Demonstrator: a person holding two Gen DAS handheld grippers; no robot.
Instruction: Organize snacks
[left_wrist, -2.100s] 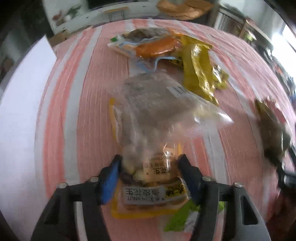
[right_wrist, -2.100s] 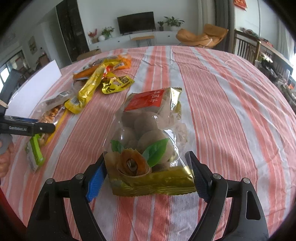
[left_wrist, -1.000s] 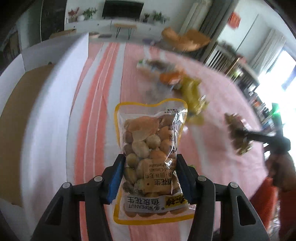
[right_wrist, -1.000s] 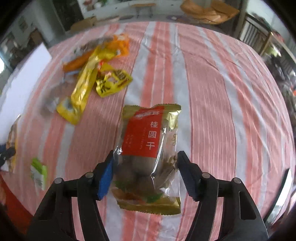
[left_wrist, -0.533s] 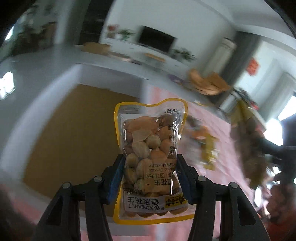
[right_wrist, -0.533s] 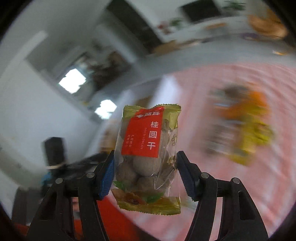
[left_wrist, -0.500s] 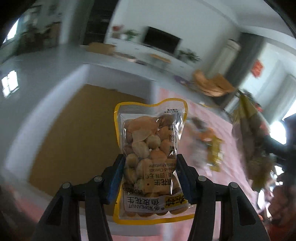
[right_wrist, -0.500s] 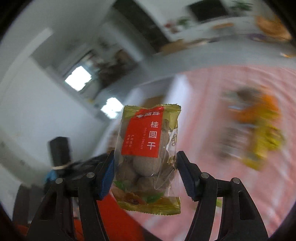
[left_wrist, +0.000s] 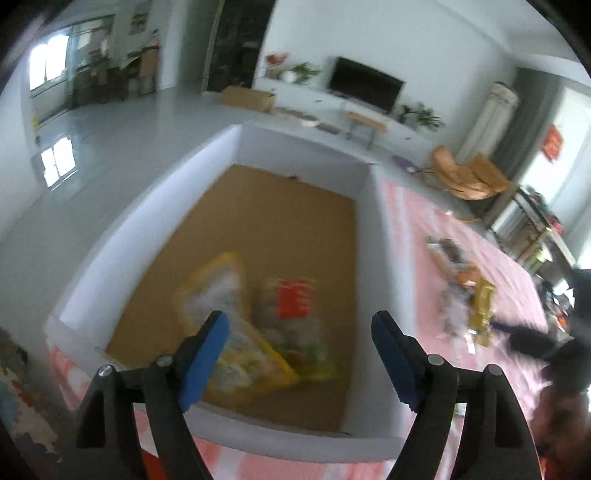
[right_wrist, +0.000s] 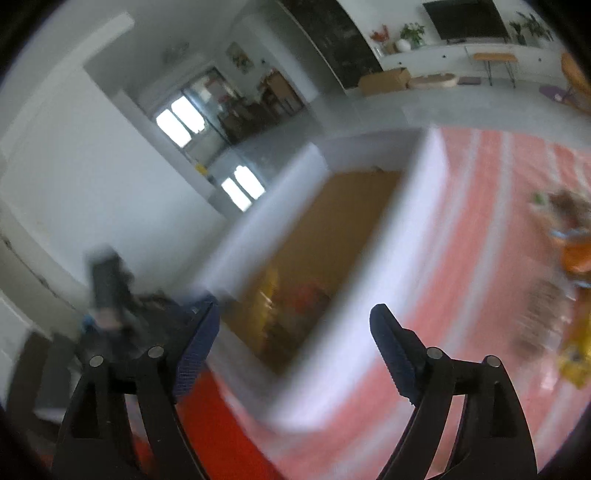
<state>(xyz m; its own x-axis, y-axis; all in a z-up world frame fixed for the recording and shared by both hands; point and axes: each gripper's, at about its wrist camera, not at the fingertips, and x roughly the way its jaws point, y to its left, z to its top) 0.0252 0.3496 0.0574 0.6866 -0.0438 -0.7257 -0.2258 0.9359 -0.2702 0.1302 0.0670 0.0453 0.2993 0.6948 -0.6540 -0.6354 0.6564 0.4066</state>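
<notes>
- Both packets have left my claws since the earlier frames: half a second back I carried the peanut packet (left_wrist: 218, 314) in my left claw (left_wrist: 299, 332) and the longan packet (left_wrist: 295, 306) in my right claw (right_wrist: 293, 328); now both lie in the box (left_wrist: 306, 162).
- Left claw: jaws have just been opening, nothing between the pads, released. Peanut packet sits blurred just ahead of and below my left pad, on the brown box floor.
- Longan packet, red label up, lies ahead between my left claw's jaws, touching or overlapping the peanut packet; blur hides which.
- Right claw: jaws have just been opening too, empty, hanging above the box's near wall.
- Judgement: two snacks sorted. More packets (left_wrist: 465, 295) remain on the striped tablecloth (left_wrist: 413, 229), well off to the right of my left claw; those come next.
</notes>
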